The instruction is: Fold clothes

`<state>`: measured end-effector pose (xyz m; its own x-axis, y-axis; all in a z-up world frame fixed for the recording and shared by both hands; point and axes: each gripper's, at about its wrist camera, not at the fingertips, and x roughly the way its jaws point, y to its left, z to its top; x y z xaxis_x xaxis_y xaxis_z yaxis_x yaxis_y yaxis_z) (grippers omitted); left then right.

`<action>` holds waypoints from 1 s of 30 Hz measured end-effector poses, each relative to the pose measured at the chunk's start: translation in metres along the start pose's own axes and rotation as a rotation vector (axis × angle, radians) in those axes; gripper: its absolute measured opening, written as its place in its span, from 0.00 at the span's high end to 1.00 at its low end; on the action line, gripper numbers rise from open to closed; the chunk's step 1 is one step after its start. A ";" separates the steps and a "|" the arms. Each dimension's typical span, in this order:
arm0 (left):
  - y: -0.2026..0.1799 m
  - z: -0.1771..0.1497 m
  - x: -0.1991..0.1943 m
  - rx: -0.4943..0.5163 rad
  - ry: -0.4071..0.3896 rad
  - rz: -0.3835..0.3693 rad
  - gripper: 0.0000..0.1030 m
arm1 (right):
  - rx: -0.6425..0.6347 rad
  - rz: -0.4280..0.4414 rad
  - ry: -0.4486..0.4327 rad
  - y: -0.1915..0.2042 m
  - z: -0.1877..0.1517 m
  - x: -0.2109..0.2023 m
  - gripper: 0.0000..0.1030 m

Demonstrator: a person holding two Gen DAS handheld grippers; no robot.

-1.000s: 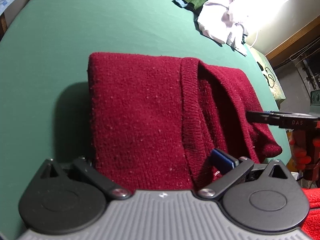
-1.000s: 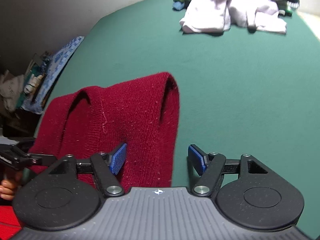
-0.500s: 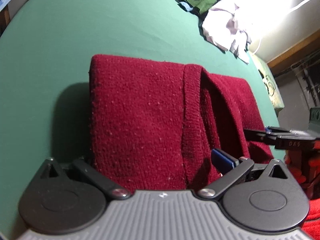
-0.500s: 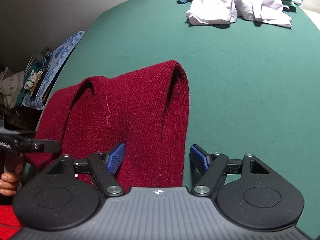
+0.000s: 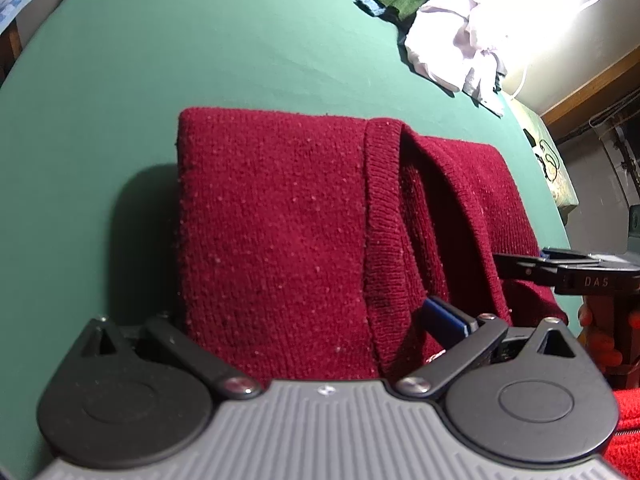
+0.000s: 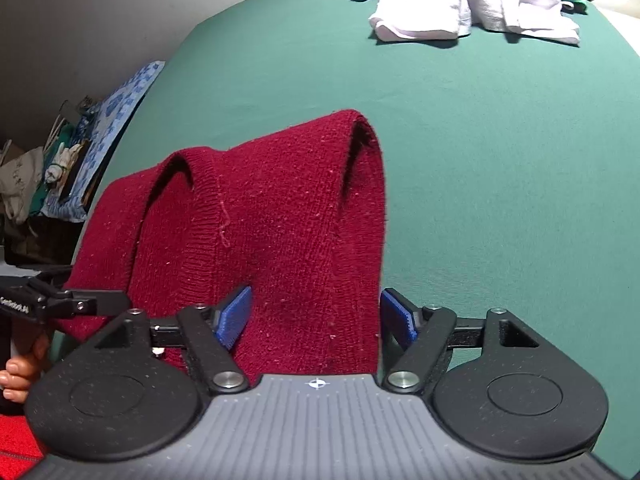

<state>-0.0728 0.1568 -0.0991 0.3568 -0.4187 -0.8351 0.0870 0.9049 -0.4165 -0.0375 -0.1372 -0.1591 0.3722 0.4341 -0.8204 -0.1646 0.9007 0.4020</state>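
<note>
Not much changed lately: maroon sweater (image 5: 280,232) sits folded, right gripper (image 6: 316,316) fingers spread wide around it; left gripper's (image 5: 304,320) spacing can't be told.

Right gripper (image 6: 316,316): grey ribbed body, black round-lobed arms, silver screws, blue ribbed pads (image 6: 236,316). Left gripper (image 5: 304,320) looks the same; red clothing (image 5: 628,432) beside it.

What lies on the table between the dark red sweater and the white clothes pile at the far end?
Only bare green table separates the dark red sweater from the white clothes pile; the right wrist view shows it best.
</note>
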 end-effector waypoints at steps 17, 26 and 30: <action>0.026 0.007 -0.006 -0.133 -0.015 -0.103 0.08 | -0.035 0.013 -0.006 0.004 -0.002 0.000 0.37; 0.049 0.025 -0.001 -0.218 0.001 -0.213 0.03 | -0.007 0.049 -0.006 -0.002 0.001 0.000 0.33; 0.051 0.025 -0.001 -0.232 0.002 -0.226 0.03 | 0.064 0.068 -0.014 -0.007 0.006 0.002 0.30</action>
<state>-0.0455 0.2052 -0.1110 0.3512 -0.6074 -0.7125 -0.0508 0.7475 -0.6623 -0.0303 -0.1428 -0.1607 0.3752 0.4937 -0.7845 -0.1315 0.8662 0.4822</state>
